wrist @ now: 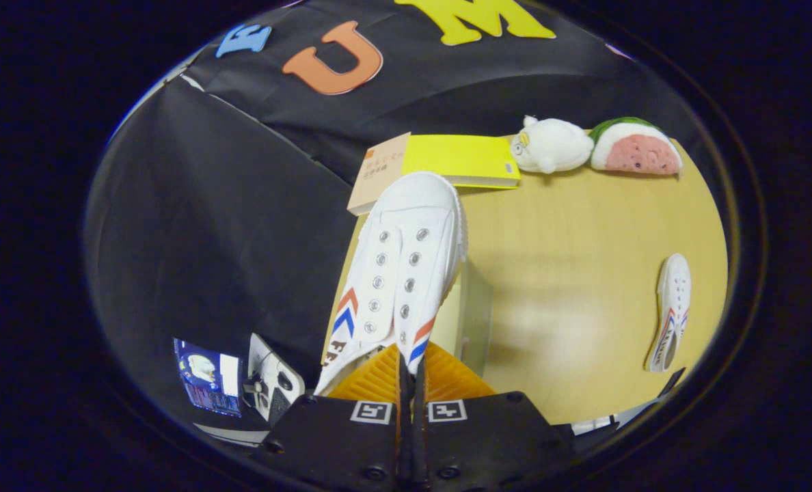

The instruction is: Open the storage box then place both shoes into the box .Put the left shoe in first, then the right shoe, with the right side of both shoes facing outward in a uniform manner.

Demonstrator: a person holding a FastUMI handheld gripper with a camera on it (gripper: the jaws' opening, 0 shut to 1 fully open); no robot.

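Gripper (411,372), bottom centre: fingers pressed close, pinching the heel end of a white shoe (400,273) that points up the frame. Translucent storage box (473,318) just behind that shoe, centre. Second white shoe (671,311), lying on the tabletop (570,273), right edge. Yellow-lidded cardboard box (447,164), upper centre. White plush toy (549,145) and watermelon plush (635,147), upper right.
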